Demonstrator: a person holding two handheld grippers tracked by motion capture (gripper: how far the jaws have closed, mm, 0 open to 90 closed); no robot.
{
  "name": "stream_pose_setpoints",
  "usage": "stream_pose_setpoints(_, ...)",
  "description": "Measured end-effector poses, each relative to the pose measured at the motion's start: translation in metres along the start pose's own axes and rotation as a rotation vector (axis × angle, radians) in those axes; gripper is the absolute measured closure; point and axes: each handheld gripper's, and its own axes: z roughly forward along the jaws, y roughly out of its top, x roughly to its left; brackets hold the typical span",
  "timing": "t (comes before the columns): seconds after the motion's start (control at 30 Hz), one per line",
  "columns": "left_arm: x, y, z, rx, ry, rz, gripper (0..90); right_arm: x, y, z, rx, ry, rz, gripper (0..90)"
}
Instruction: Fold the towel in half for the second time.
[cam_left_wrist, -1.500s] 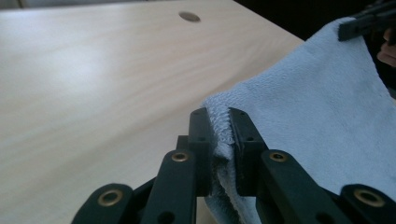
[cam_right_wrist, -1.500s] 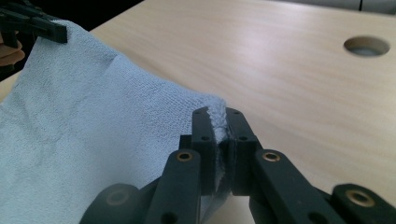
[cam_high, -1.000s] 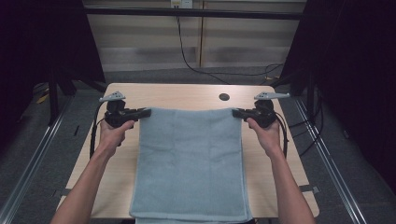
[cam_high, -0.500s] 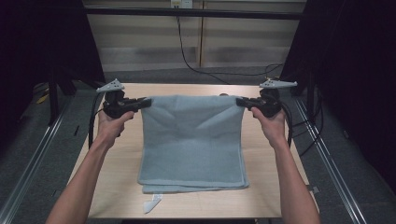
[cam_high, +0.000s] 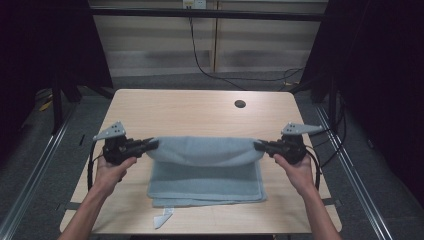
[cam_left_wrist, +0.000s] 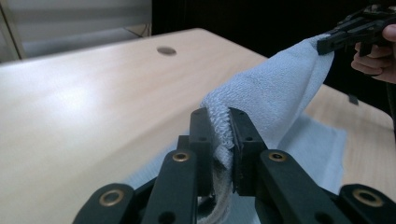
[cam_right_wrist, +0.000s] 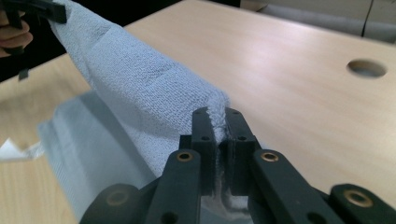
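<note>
**Towel lifted by two corners over the table**

Where the left gripper clamps one corner of the towel, the left gripper view shows terry pinched tight between its jaws, the hem poking out above them. At the other side the right gripper grips the opposite corner just as firmly, cloth bunched between its jaws in the right gripper view. Between the two the raised edge runs across the table and sags a little in the middle. Below it the cloth falls to a lower layer lying flat on the wood, so the towel stands half folded over itself. That flat part lies near the table's near edge, with a small white tag sticking out at its near left corner; what the tag is fixed to is hard to tell. Beyond the raised edge the far half of the table is bare wood up to a round hole. Both hands sit inside the table's side edges, with bare wood outside each.
</note>
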Motion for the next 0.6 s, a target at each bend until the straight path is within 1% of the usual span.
stream_pose_setpoints(0.03,-0.003,-0.007,-0.001,0.009,-0.008,-0.008,81.4,0.003,-0.008,0.0,0.006,0.011,0.003,84.8)
stream_pose_setpoints(0.07,-0.006,-0.013,-0.003,0.015,-0.015,-0.008,81.4,0.003,-0.008,0.0,0.006,0.011,0.003,84.8)
stream_pose_setpoints(0.1,-0.009,-0.02,-0.004,0.019,-0.031,-0.023,80.8,0.009,-0.023,-0.001,0.015,0.027,0.016,84.2)
stream_pose_setpoints(0.13,-0.012,-0.028,-0.005,0.035,-0.038,-0.026,80.7,0.011,-0.031,-0.001,0.028,0.038,0.022,83.8)
stream_pose_setpoints(0.17,-0.015,-0.035,-0.007,0.054,-0.042,-0.028,80.7,0.011,-0.031,-0.001,0.028,0.038,0.022,83.8)
stream_pose_setpoints(0.2,-0.017,-0.042,-0.008,0.071,-0.059,-0.036,79.9,0.017,-0.047,0.0,0.07,0.063,0.023,81.9)
stream_pose_setpoints(0.23,-0.022,-0.053,-0.01,0.104,-0.066,-0.04,79.2,0.02,-0.054,0.001,0.096,0.072,0.027,81.1)
stream_pose_setpoints(0.27,-0.025,-0.058,-0.012,0.117,-0.071,-0.042,78.5,0.023,-0.059,0.001,0.112,0.076,0.028,79.8)
stream_pose_setpoints(0.3,-0.025,-0.058,-0.012,0.117,-0.071,-0.042,76.6,0.023,-0.059,0.001,0.112,0.076,0.028,79.8)
stream_pose_setpoints(0.33,-0.027,-0.062,-0.015,0.116,-0.07,-0.044,76.6,0.027,-0.064,0.001,0.121,0.079,0.028,76.6)
stream_pose_setpoints(0.37,-0.03,-0.064,-0.018,0.108,-0.077,-0.052,72.1,0.03,-0.067,-0.001,0.123,0.083,0.029,72.4)
stream_pose_setpoints(0.4,-0.032,-0.065,-0.022,0.092,-0.088,-0.058,68.5,0.033,-0.068,-0.005,0.115,0.087,0.03,69.6)
stream_pose_setpoints(0.43,-0.033,-0.063,-0.027,0.07,-0.096,-0.061,61.7,0.037,-0.069,-0.013,0.074,0.1,0.039,64.1)
stream_pose_setpoints(0.47,-0.033,-0.061,-0.031,0.043,-0.096,-0.075,61.7,0.037,-0.069,-0.013,0.074,0.1,0.039,64.1)
stream_pose_setpoints(0.5,-0.032,-0.059,-0.034,0.024,-0.087,-0.081,58.1,0.037,-0.068,-0.018,0.041,0.097,0.055,60.3)
stream_pose_setpoints(0.53,-0.027,-0.058,-0.036,0.014,-0.04,-0.09,55.2,0.034,-0.065,-0.025,-0.009,0.08,0.074,59.1)
stream_pose_setpoints(0.57,-0.027,-0.058,-0.036,0.014,-0.04,-0.09,52.9,0.032,-0.065,-0.026,-0.017,0.065,0.076,57.9)
stream_pose_setpoints(0.6,-0.023,-0.059,-0.035,0.021,-0.017,-0.106,50.3,0.03,-0.064,-0.027,-0.022,0.047,0.082,56.2)
